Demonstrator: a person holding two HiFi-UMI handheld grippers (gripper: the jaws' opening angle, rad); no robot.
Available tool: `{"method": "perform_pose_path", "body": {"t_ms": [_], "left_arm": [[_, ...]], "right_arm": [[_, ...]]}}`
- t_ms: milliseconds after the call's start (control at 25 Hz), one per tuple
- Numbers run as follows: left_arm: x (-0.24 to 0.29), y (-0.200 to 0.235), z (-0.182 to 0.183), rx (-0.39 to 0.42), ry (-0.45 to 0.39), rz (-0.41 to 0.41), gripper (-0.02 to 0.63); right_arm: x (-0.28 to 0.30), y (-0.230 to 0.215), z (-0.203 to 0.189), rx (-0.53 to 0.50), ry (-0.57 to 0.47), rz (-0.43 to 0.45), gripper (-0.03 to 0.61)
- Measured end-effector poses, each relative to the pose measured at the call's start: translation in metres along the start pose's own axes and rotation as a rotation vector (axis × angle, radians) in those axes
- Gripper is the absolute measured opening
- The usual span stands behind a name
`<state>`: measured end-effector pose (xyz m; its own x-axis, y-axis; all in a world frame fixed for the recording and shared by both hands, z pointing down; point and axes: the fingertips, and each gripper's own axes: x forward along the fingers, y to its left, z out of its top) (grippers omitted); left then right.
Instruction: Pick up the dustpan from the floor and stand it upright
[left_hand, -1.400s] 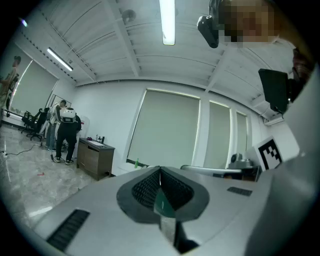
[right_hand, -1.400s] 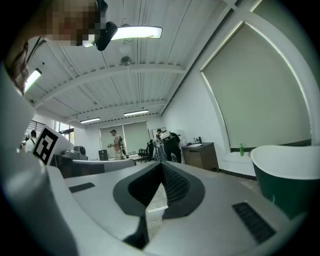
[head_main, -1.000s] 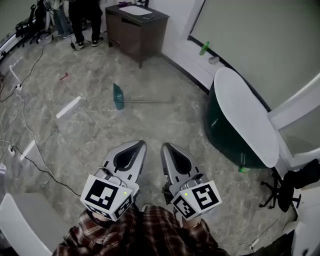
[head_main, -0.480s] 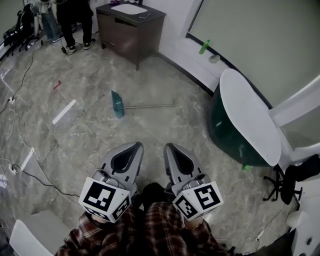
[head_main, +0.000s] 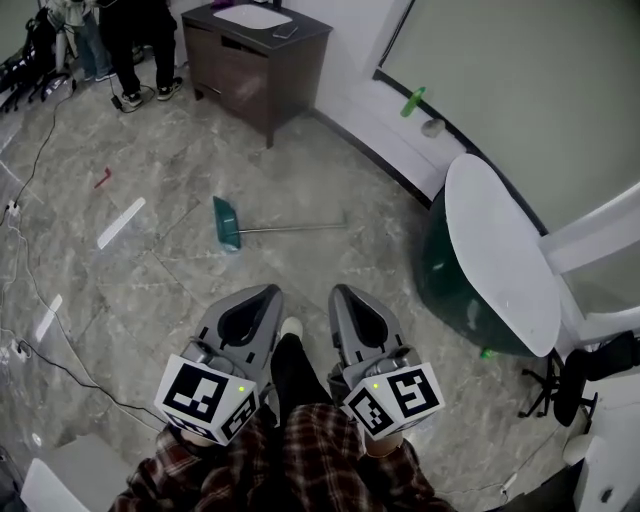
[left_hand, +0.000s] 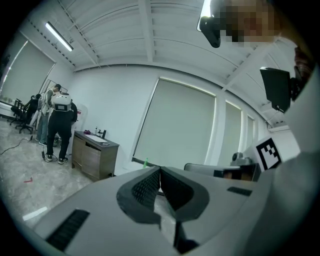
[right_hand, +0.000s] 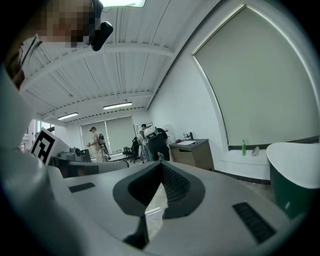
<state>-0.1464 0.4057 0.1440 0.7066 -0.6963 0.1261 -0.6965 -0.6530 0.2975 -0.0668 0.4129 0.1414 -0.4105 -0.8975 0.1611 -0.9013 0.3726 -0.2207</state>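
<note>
The teal dustpan (head_main: 228, 222) lies flat on the marble floor in the head view, and its long metal handle (head_main: 295, 228) stretches to the right. My left gripper (head_main: 266, 293) and right gripper (head_main: 341, 293) are held side by side, short of the dustpan and well above the floor. Both are shut with nothing in them. In the left gripper view the left gripper (left_hand: 160, 169) has its jaws meeting at the tip. The right gripper (right_hand: 161, 163) looks the same in the right gripper view. The dustpan shows in neither gripper view.
A dark cabinet (head_main: 255, 60) stands against the far wall, with people (head_main: 140, 40) beside it. A white oval top on a green base (head_main: 497, 250) sits at the right, near an office chair (head_main: 590, 370). Cables (head_main: 30, 290) and a white strip (head_main: 120, 222) lie at the left.
The person has walked forward: the dustpan sits lower in the head view, closer to the grippers, and a leg with a shoe now shows between them. Both grippers stay shut.
</note>
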Motion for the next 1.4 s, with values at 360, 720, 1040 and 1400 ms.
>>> {"method": "perform_pose_path", "body": {"t_ms": [360,720,1040,1400], "left_arm": [[0.124,0.053,0.053,0.008,-0.031,0.058,0.012],[0.194,0.089,0.072,0.001,-0.047,0.091,0.012],[0.244,0.163,0.075,-0.023,-0.012,0.098,0.012],[0.298,0.242,0.118,0.038,0.014,-0.004,0.011]], "right_arm": [[0.107,-0.074,0.060,-0.041,0.001,0.104,0.011],[0.175,-0.121,0.076,-0.067,0.037,0.147,0.011],[0.250,-0.146,0.072,-0.050,0.067,0.124,0.011],[0.344,-0.154,0.102,-0.031,-0.015,0.015,0.011]]}}
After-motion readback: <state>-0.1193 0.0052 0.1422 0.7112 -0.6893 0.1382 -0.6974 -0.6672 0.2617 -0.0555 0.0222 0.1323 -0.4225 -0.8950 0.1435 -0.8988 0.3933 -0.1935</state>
